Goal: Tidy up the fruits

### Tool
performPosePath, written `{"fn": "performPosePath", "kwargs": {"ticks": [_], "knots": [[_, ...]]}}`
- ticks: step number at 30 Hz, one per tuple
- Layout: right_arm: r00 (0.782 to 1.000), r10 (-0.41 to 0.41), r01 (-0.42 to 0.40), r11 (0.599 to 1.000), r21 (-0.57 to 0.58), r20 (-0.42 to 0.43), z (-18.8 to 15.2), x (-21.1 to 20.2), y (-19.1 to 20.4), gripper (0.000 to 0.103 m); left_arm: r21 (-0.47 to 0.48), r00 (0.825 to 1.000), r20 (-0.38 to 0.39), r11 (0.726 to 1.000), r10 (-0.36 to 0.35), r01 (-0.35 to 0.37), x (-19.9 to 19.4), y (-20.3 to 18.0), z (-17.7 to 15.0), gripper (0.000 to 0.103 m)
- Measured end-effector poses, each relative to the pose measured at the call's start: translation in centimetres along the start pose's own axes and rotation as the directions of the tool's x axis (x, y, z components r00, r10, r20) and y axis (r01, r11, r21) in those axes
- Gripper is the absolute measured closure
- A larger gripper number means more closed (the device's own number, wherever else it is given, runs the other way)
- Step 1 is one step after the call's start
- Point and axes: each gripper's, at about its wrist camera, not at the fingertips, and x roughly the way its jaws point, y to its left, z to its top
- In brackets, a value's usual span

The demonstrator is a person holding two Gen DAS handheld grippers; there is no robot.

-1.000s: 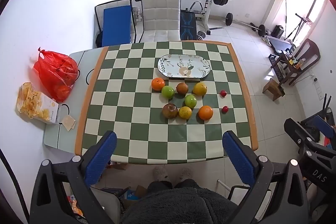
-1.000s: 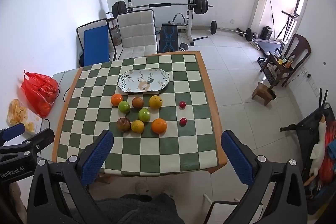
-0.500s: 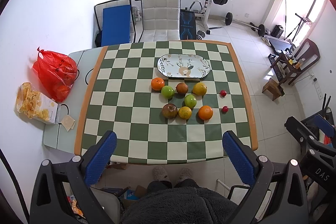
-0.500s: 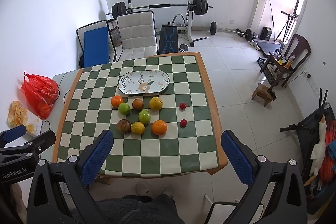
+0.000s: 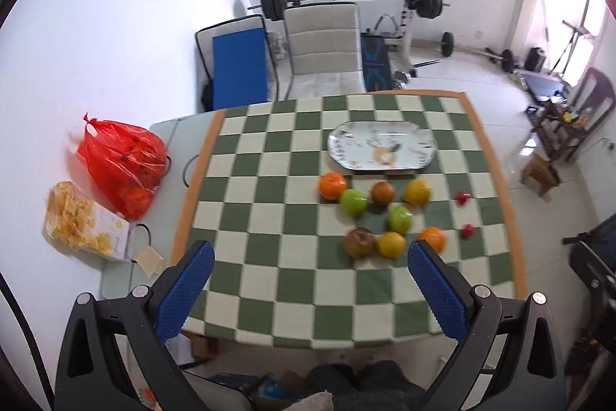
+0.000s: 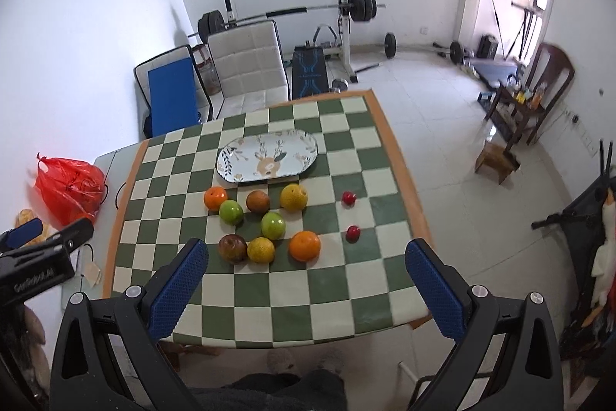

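Observation:
Several fruits lie loose on the green-and-cream checked table (image 6: 331, 295): oranges (image 6: 304, 245), green apples (image 6: 273, 225), yellow fruits (image 6: 293, 197), brown fruits (image 6: 232, 248) and two small red ones (image 6: 352, 233). Behind them rests an oval patterned plate (image 6: 267, 160) with nothing on it. High above the table's near edge my right gripper (image 6: 308, 280) hangs open and holds nothing. My left gripper (image 5: 308, 280) is open too and equally high, with the same fruit cluster (image 5: 400, 219) and the plate (image 5: 381, 151) ahead of it, slightly blurred.
A red plastic bag (image 5: 121, 164) and a snack box (image 5: 82, 228) lie on a low grey surface left of the table. Two chairs (image 6: 246, 72) stand behind the table, with a barbell rack (image 6: 346, 10) beyond. The left gripper's body (image 6: 34, 264) shows at the right view's left edge.
Both grippers have dropped lower and moved forward toward the table, so the fruits look larger. Both stay open. No fruit has moved.

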Motion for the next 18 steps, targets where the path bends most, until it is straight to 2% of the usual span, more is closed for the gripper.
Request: {"fn": "performPosePath", "kwargs": {"ticks": [4,7,11,13,15,18], "knots": [[0.997,-0.005,0.009,0.999,0.047,-0.083,-0.7,7.3,0.0,0.000,-0.013,0.994,-0.105,1.000,-0.012,0.010,7.1,1.5,-0.1,0.000],[0.986,0.028,-0.013,0.995,0.096,-0.167,-1.6,13.1,-0.4,0.000,-0.040,0.977,-0.209,0.998,-0.047,0.039,12.4,1.9,0.1,0.000],[0.957,0.066,-0.022,0.988,0.155,-0.284,-3.1,21.3,-1.7,0.004,-0.074,0.944,-0.315,0.994,-0.097,0.077,17.6,1.3,0.5,0.001],[0.937,0.079,-0.021,0.985,0.173,-0.339,-3.8,24.9,-2.4,0.010,-0.108,0.913,-0.384,0.989,-0.138,0.104,20.8,0.7,0.4,0.002],[0.917,0.103,-0.029,0.981,0.192,-0.384,-4.3,28.0,-2.9,0.015,-0.170,0.862,-0.466,0.976,-0.200,0.135,24.3,0.0,0.1,0.010],[0.880,0.125,-0.030,0.977,0.210,-0.458,-4.9,32.1,-3.4,0.015,-0.266,0.773,-0.568,0.952,-0.282,0.151,28.9,-1.3,-0.8,0.012]]}}
